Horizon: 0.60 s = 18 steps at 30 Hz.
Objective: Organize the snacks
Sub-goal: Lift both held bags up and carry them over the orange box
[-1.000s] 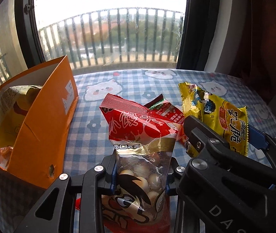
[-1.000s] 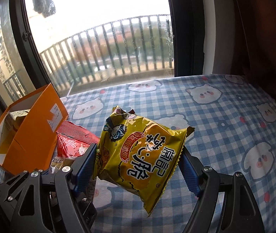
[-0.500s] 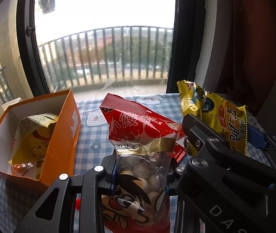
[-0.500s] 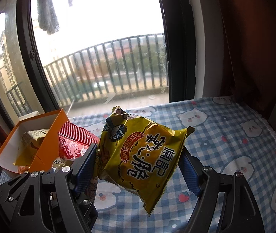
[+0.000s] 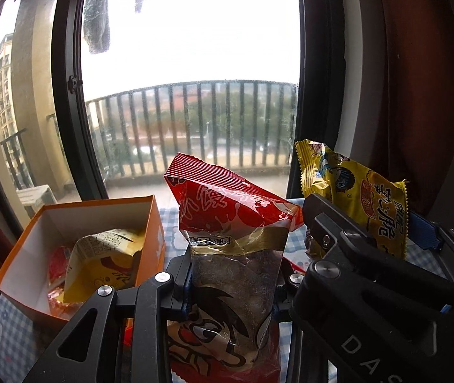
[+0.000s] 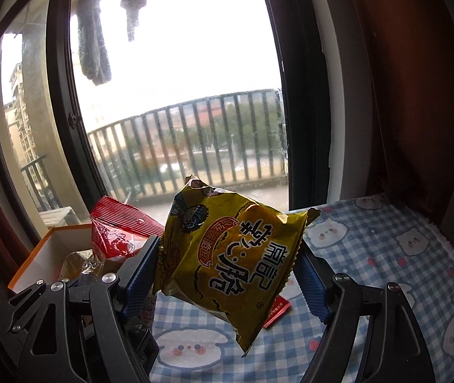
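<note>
Looking from the left wrist first, then from the right wrist.

Left wrist view
- Left claw [image 5: 231, 276]: it is squeezing the red bag and its two sides are sitting close together.
- Red bag [image 5: 233, 242]: it is standing up between the claw's sides. Its top is red and crinkly, and its lower part is showing a cartoon face.
- Orange box [image 5: 155, 220]: it is sitting on the bench, to the left of the red bag. It is open on top.
- Snack packs in the box [image 5: 105, 261]: a yellow one is lying inside, and a bit of a red one is peeking out beside it.
- Right claw [image 5: 354, 242]: it is showing at the right, and it is holding the yellow bag.
- Yellow bag [image 5: 354, 191]: it is sticking up above the black arm of the right claw.
- Bench [image 5: 3, 344]: it is wearing a blue checked cloth with little white animal faces.
- Window [image 5: 195, 63]: it is glowing bright behind everything, with railing bars outside.

Right wrist view
- Right claw [image 6: 227, 268]: its blue pads [image 6: 140, 274] are sitting wide apart and are pressing on both sides of the yellow bag.
- Yellow bag [image 6: 227, 255]: it is puffy and tilted, and it is hanging up above the bench.
- Red bag [image 6: 118, 233]: it is showing to the left, behind the yellow bag.
- Orange box [image 6: 29, 268]: it is sitting at the far left on the bench.
- Small red packet [image 6: 277, 312]: it is lying flat on the cloth, under the yellow bag.
- Bench [image 6: 386, 255]: its checked cloth is spreading out to the right.
</note>
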Each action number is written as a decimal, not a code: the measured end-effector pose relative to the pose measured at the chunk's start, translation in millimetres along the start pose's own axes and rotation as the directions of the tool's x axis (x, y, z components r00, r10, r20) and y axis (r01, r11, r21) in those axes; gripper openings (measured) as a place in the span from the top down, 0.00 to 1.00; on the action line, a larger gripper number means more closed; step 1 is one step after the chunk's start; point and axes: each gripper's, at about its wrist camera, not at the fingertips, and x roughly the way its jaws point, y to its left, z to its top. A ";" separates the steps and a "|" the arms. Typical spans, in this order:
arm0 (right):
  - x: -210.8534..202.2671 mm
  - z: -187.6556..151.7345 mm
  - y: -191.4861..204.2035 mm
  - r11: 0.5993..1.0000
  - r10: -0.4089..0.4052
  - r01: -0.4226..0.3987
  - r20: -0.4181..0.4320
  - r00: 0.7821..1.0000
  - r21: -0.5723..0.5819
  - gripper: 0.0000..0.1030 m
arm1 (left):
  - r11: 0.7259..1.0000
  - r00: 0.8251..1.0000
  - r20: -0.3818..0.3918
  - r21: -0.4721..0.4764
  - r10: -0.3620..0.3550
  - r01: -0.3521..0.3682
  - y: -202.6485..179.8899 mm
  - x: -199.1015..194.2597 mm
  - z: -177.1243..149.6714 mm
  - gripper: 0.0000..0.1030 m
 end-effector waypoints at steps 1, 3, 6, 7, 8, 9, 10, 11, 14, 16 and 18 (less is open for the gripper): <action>0.4 1.2 2.4 1.000 0.004 -0.004 0.003 1.000 -0.002 0.21 | 1.000 1.000 0.006 -0.003 0.004 -0.004 1.7 -2.8 0.2 0.67; 1.1 3.2 9.1 1.000 0.013 -0.013 0.013 1.000 -0.007 0.21 | 1.000 1.000 0.020 -0.011 0.012 -0.012 3.4 -6.2 0.1 0.67; 0.9 6.5 22.2 0.999 0.031 -0.030 0.030 0.999 -0.020 0.21 | 0.999 0.998 0.047 -0.033 0.030 -0.028 15.2 -16.5 2.4 0.67; 2.0 7.5 26.7 0.999 0.040 -0.039 0.035 0.999 -0.026 0.21 | 0.999 0.998 0.056 -0.037 0.038 -0.036 18.4 -16.9 3.0 0.67; 3.5 9.0 31.4 0.998 0.046 -0.045 0.039 0.998 -0.034 0.21 | 0.998 0.997 0.062 -0.043 0.044 -0.042 21.9 -16.7 3.6 0.67; 5.3 10.7 36.1 0.998 0.047 -0.045 0.044 0.998 -0.042 0.21 | 0.998 0.997 0.066 -0.049 0.049 -0.046 26.7 -17.4 4.2 0.67; 7.3 11.9 41.9 0.998 0.050 -0.047 0.047 0.998 -0.050 0.21 | 0.997 0.996 0.069 -0.054 0.052 -0.049 31.5 -16.5 5.1 0.67; 9.0 12.9 47.4 0.997 0.055 -0.053 0.048 0.997 -0.056 0.21 | 0.997 0.996 0.072 -0.059 0.057 -0.052 34.8 -17.3 5.6 0.67; 13.1 15.5 63.3 0.995 0.071 -0.067 0.054 0.996 -0.068 0.21 | 0.995 0.994 0.078 -0.075 0.072 -0.066 46.3 -19.5 6.6 0.67; 16.2 16.6 71.9 0.994 0.084 -0.080 0.056 0.995 -0.068 0.21 | 0.993 0.993 0.085 -0.085 0.086 -0.079 54.7 -20.9 7.0 0.67; 20.2 16.6 81.6 0.993 0.101 -0.097 0.061 0.993 -0.066 0.21 | 0.991 0.989 0.104 -0.096 0.105 -0.095 62.4 -25.3 4.7 0.67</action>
